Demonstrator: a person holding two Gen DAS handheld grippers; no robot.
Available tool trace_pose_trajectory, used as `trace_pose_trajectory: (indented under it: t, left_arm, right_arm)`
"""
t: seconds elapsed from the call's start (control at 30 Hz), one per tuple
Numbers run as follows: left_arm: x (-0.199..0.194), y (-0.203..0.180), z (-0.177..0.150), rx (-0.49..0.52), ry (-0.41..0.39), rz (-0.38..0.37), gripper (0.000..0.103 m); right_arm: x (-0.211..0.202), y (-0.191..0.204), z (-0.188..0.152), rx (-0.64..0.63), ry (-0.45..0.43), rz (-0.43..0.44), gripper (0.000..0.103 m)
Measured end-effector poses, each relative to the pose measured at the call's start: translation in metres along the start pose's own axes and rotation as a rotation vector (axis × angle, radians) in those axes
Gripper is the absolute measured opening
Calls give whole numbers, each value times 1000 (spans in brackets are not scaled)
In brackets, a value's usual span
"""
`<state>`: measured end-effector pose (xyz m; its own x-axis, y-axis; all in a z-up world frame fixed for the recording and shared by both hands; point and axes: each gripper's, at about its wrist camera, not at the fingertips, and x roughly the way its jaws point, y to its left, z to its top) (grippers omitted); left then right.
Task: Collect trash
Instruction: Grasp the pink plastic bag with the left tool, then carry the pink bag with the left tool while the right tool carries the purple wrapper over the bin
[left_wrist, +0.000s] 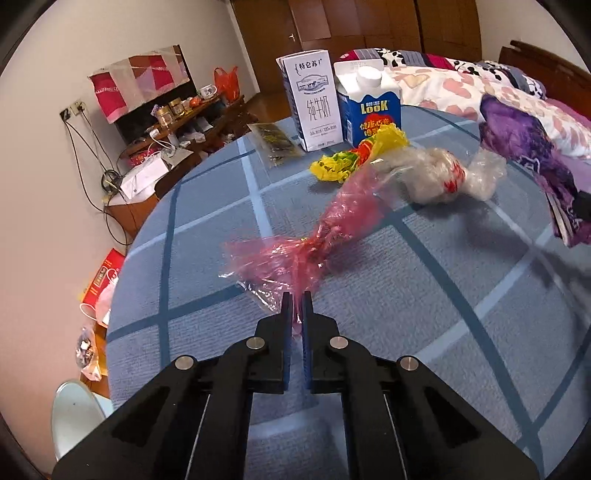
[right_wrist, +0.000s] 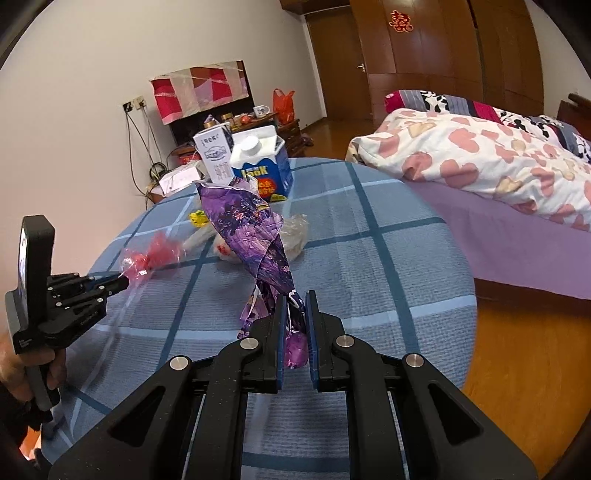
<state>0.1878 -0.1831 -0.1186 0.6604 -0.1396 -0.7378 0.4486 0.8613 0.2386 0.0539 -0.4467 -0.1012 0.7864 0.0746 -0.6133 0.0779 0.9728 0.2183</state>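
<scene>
Left gripper (left_wrist: 297, 308): fingers nearly closed, pinching tail of red plastic bag (left_wrist: 325, 225), lifted off blue checked tablecloth (left_wrist: 207, 258), presumably for gathering. Right gripper (right_wrist: 295, 308): narrow gap, clamped on purple foil wrapper (right_wrist: 251, 229), raised likewise. Beyond, resting on cloth: clear bag (left_wrist: 439, 177), yellow wrapper (left_wrist: 347, 158). Farthest, upright: blue carton (left_wrist: 371, 107) marked "LOOK"; white milk carton (left_wrist: 314, 99) marked "纯牛奶".

Checked tablecloth (left_wrist: 369, 295), heart-print quilt (right_wrist: 498, 158), wooden doors (right_wrist: 424, 55)
</scene>
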Motion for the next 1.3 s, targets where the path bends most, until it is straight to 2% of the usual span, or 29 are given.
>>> trace_pose_trajectory:
  t: [0.4,0.93,1.3]
  left_arm:
    - [-53,58,-36,-55,-40,39,4]
    - [-87,123,-84,-156,-39,115,4]
    - [-107,155,-115,-204,-35,178,4]
  right_arm:
    - [8,56,4,-73,4,61,11]
    - [37,149,5,-188,40,165,11]
    - [49,194,2,-253,60,210,11]
